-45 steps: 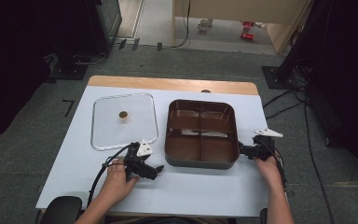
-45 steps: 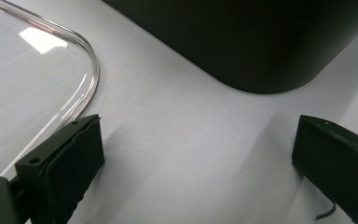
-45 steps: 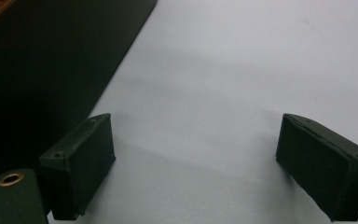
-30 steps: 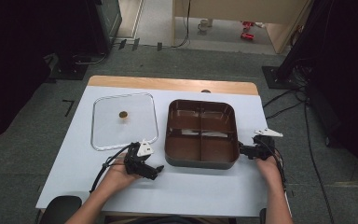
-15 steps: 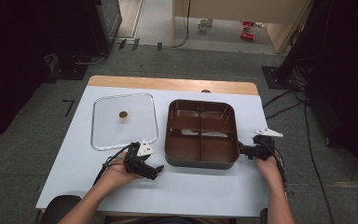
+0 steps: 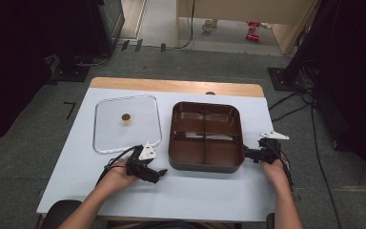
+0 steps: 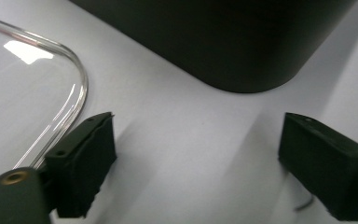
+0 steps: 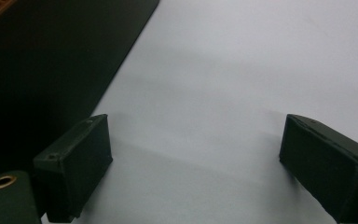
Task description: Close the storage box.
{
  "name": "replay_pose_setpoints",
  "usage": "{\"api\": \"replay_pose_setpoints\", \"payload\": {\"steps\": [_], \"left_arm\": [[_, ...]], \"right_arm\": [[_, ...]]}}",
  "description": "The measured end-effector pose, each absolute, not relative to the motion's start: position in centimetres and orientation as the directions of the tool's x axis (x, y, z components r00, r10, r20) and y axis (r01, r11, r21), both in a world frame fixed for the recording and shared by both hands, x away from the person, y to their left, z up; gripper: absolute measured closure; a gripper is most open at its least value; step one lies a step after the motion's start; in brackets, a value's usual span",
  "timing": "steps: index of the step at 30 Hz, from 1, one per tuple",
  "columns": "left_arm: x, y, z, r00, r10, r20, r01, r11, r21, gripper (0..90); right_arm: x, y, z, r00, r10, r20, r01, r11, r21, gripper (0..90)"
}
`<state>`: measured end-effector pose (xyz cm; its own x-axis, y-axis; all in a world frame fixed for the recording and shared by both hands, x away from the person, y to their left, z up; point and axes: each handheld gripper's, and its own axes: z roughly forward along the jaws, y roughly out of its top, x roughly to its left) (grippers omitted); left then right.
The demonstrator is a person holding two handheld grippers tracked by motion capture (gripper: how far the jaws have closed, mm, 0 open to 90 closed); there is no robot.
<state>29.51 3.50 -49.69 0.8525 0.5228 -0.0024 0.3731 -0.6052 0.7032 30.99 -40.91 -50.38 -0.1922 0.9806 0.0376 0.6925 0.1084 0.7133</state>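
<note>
No writing or brand can be read on anything. The left claw (image 6: 158, 173), jaws apart and just closing on nothing, rests between the clear lid (image 6: 127, 123) and the brown tray (image 6: 206, 136); the right claw (image 6: 248, 153) gapes beside the tray on the desk (image 6: 205, 191).

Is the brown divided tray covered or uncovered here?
Uncovered: the tray shows its bare compartments, and the clear lid lies flat on the table beside it.

White tabletop (image 6: 209, 191) with wooden far edge. Grey floor (image 6: 38, 129) around it. Red items (image 6: 252, 29) lie on the floor beyond.
</note>
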Motion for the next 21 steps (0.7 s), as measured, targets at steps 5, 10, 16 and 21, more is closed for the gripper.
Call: {"api": "replay_pose_setpoints", "payload": {"steps": [5,10,16,21], "left_arm": [[29.6,3.5,-49.6,0.848,0.530,-0.007,0.383,-0.603,0.700,14.5],[29.8,3.5,-49.4,0.850,0.527,-0.014,0.391,-0.612,0.687,15.6],[29.8,3.5,-49.2,0.851,0.525,-0.031,0.405,-0.616,0.675,15.6],[30.6,3.6,-48.4,0.860,0.501,-0.098,0.443,-0.638,0.630,15.6]], "right_arm": [[31.0,-40.9,-50.4,-0.196,0.980,0.039,0.695,0.111,0.711,7.0],[31.0,-40.9,-50.4,-0.197,0.980,0.038,0.694,0.112,0.711,6.9],[31.0,-40.9,-50.4,-0.199,0.979,0.040,0.696,0.113,0.709,6.1],[31.0,-40.9,-50.4,-0.202,0.979,0.039,0.696,0.115,0.709,5.6]]}}
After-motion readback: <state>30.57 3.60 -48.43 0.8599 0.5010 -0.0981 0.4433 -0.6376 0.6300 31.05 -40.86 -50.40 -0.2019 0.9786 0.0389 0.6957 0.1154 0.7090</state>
